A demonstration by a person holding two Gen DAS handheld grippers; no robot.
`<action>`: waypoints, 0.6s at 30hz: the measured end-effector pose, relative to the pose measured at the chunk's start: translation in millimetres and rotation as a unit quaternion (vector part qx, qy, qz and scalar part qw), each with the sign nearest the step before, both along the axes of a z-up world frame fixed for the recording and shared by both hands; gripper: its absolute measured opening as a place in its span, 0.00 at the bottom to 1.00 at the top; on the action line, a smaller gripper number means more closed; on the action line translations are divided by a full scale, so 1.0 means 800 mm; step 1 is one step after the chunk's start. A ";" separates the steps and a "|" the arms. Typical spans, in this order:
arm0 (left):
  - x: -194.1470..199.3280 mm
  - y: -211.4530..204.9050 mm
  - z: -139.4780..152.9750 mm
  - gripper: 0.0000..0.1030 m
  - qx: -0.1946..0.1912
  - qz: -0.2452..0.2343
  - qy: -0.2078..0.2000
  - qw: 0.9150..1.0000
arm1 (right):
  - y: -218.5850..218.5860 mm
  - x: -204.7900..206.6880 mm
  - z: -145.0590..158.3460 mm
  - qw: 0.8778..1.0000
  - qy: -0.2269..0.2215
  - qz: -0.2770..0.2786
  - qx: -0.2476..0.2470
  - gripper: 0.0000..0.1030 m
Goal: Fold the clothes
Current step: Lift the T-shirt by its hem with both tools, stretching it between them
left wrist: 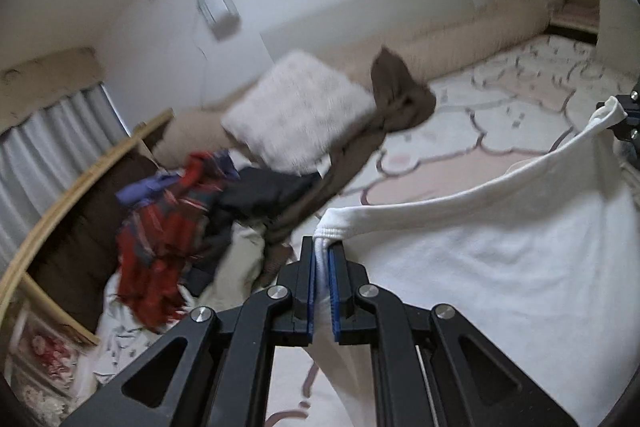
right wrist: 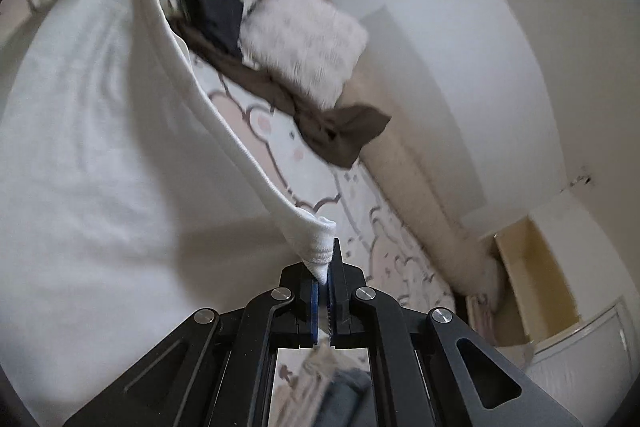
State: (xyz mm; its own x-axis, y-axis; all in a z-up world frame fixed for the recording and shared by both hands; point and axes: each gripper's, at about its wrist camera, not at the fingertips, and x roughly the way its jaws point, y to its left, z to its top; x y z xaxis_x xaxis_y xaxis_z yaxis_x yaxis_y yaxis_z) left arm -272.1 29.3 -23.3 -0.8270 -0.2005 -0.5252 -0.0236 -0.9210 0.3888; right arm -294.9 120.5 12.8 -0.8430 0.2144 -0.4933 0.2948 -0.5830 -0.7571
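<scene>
A: How many tongs grip the white garment (left wrist: 500,247)?
B: Two. The left tongs (left wrist: 323,259) and right tongs (right wrist: 325,279) each pinch one hem corner, stretching it above the bed (left wrist: 500,99).
A: Other things?
B: One fluffy white pillow (left wrist: 300,111), one clothes pile (left wrist: 192,211).

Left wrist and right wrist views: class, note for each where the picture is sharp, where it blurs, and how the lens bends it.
Left wrist view: the left hand-held gripper is sharp, the clothes pile and pillow smear with motion blur, and the wooden frame bows. Right wrist view: the right hand-held gripper is crisp, the white garment looks soft and bright, and dark corners ring the frame.
</scene>
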 end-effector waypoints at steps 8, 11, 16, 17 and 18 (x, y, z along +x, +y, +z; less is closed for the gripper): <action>-0.090 0.016 -0.039 0.08 -0.025 0.001 -0.018 1.000 | 0.055 -0.067 -0.097 0.999 -0.033 -0.041 -0.003 0.03; -0.128 0.004 -0.046 0.08 -0.021 0.012 -0.025 0.999 | 0.048 -0.105 -0.122 0.997 -0.047 -0.057 -0.010 0.03; -0.182 -0.006 -0.093 0.08 -0.008 0.023 -0.077 0.997 | 0.036 -0.168 -0.166 0.994 -0.073 -0.080 -0.022 0.03; -0.190 -0.008 -0.104 0.08 -0.004 0.024 -0.090 0.996 | 0.032 -0.177 -0.177 0.993 -0.084 -0.082 -0.024 0.03; -0.197 -0.010 -0.115 0.08 0.001 0.024 -0.104 0.994 | 0.029 -0.186 -0.191 0.992 -0.095 -0.084 -0.025 0.03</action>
